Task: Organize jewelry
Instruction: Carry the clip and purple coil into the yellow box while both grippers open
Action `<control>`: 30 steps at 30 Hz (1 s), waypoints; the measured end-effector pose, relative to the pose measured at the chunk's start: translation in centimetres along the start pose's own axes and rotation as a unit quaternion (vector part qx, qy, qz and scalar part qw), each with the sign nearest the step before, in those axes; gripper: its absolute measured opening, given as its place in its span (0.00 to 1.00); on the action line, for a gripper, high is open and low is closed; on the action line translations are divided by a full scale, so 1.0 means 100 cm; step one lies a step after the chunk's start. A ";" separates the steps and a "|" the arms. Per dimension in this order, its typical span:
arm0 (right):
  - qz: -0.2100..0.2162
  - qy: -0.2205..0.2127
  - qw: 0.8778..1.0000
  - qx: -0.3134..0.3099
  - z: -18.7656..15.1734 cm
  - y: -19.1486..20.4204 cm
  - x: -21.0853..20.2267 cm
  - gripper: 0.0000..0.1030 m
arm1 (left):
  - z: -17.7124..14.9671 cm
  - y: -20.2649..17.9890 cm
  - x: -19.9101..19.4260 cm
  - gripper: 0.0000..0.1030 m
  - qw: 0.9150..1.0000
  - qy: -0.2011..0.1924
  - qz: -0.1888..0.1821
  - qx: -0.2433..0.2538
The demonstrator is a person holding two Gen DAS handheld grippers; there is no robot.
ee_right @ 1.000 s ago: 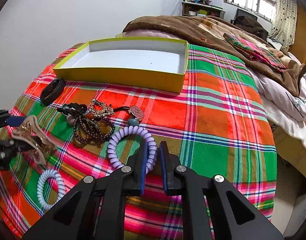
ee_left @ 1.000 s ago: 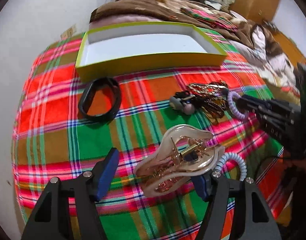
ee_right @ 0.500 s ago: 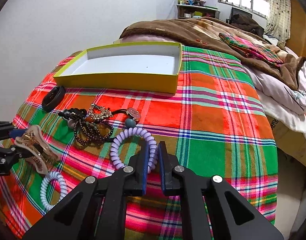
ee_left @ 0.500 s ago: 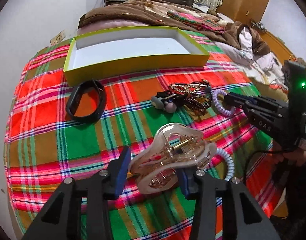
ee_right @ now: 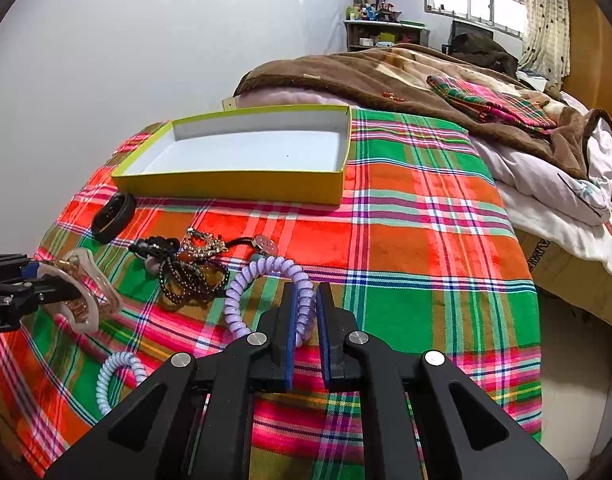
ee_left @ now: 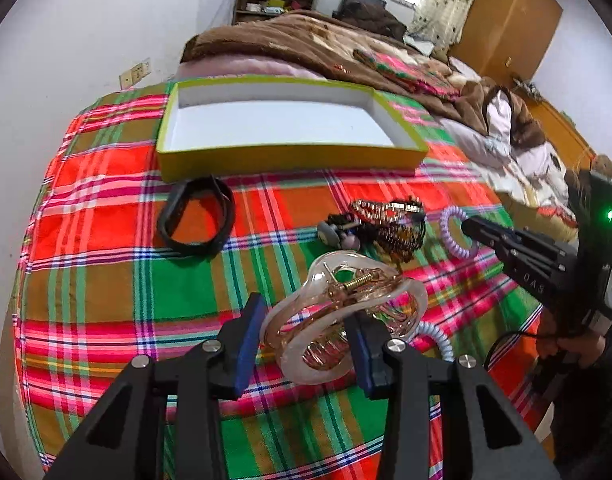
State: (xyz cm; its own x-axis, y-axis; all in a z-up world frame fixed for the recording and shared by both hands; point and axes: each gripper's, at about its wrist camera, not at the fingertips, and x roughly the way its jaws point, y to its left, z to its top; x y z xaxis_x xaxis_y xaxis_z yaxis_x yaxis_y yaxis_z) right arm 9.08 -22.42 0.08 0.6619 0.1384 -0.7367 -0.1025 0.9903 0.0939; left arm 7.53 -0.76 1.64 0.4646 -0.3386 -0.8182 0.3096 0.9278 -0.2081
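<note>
Since a second ago, the left gripper [ee_left: 306, 336] has narrowed and its jaws are closing on the clear hair claw [ee_left: 346, 316], lower centre. The lilac coil tie [ee_right: 266, 292] stays pinched in the right gripper [ee_right: 306, 332]. Both appear ready for carrying to the yellow box [ee_left: 290, 156], upper centre.

Hair claw [ee_left: 342, 316]: clear glossy plastic w/ gold metal spring. Spiral hair tie [ee_right: 266, 292]: smooth lilac plastic coil. Plaid blanket [ee_left: 118, 280]: soft fleecy cloth, slight sheen. Box [ee_left: 282, 156]: matt card, yellow-green outside, white inside. Wristband [ee_left: 198, 216]: matt black, rubbery. Gripper pads [ee_right: 291, 332]: matt blue; frames matt black plastic, metal bolts.
</note>
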 end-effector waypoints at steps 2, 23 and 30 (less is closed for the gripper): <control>0.000 -0.004 1.000 0.001 0.002 -0.001 -0.002 0.09 | 0.002 0.000 -0.002 0.41 1.000 -0.004 0.001 -0.001; -0.005 -0.044 0.999 -0.005 0.078 0.000 -0.004 0.09 | 0.066 0.035 -0.017 0.41 0.998 -0.053 0.021 -0.036; -0.007 -0.037 0.999 -0.006 0.106 -0.001 0.020 0.09 | 0.097 0.057 0.000 0.41 0.997 -0.049 0.024 -0.056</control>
State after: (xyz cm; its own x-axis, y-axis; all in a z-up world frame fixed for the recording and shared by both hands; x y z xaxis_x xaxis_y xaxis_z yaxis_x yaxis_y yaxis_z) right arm 18.25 -22.07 5.67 0.7161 0.1249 -0.6867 -0.1014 0.9920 0.0746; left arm 17.33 3.03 5.70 0.5571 -0.3013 -0.7739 0.1928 0.9533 -0.2323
